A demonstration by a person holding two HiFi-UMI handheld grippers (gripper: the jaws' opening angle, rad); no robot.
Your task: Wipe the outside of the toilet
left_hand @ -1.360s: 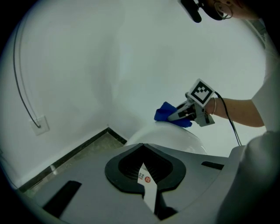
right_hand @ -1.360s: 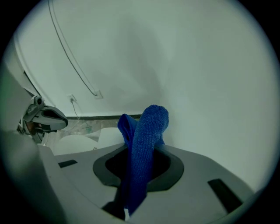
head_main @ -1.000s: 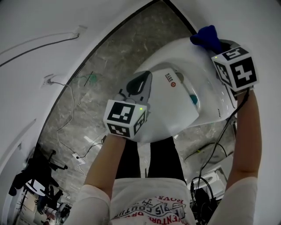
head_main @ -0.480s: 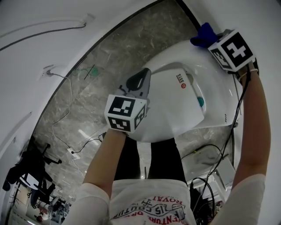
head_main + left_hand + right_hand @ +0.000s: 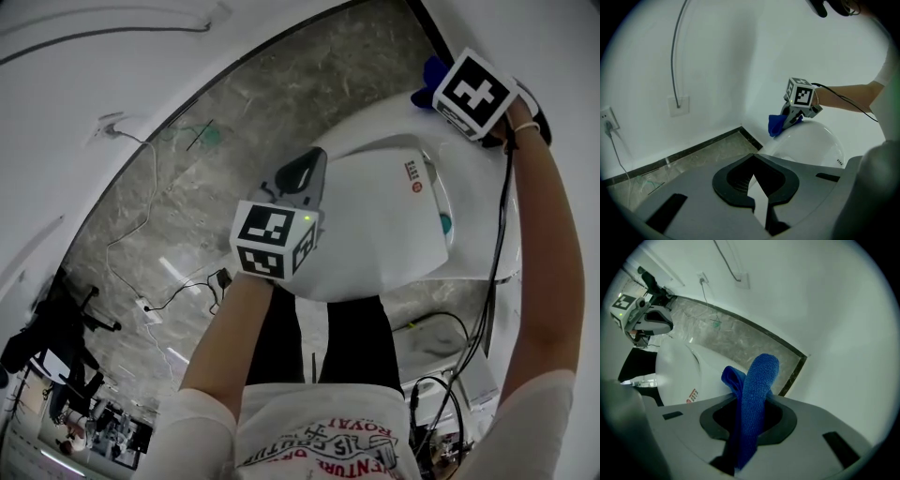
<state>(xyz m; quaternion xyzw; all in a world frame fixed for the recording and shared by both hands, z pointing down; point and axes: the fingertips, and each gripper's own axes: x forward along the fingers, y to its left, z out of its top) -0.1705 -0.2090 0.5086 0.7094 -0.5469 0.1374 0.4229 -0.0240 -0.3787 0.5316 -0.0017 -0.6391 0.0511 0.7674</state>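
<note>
A white toilet [image 5: 394,216] with its lid down fills the middle right of the head view. My right gripper [image 5: 448,86] is at the toilet's far end near the wall, shut on a blue cloth [image 5: 431,71]. In the right gripper view the blue cloth [image 5: 757,390] stands up between the jaws of the right gripper [image 5: 745,427], above the toilet [image 5: 675,376]. My left gripper [image 5: 302,178] hovers by the toilet's near left side, shut with nothing in it. The left gripper view looks past the left gripper [image 5: 758,187] at the toilet [image 5: 811,145], the cloth [image 5: 776,125] and the right gripper [image 5: 793,118].
A grey marble floor [image 5: 234,150] runs along the curved white wall [image 5: 84,103]. Thin cables [image 5: 178,291] lie on the floor at left. A wall socket [image 5: 678,104] with a pipe above it is on the wall. More cables and gear [image 5: 441,375] lie by my right side.
My right gripper has carried the blue cloth further along the toilet's far end toward the wall. The left gripper has stayed almost where it was.
</note>
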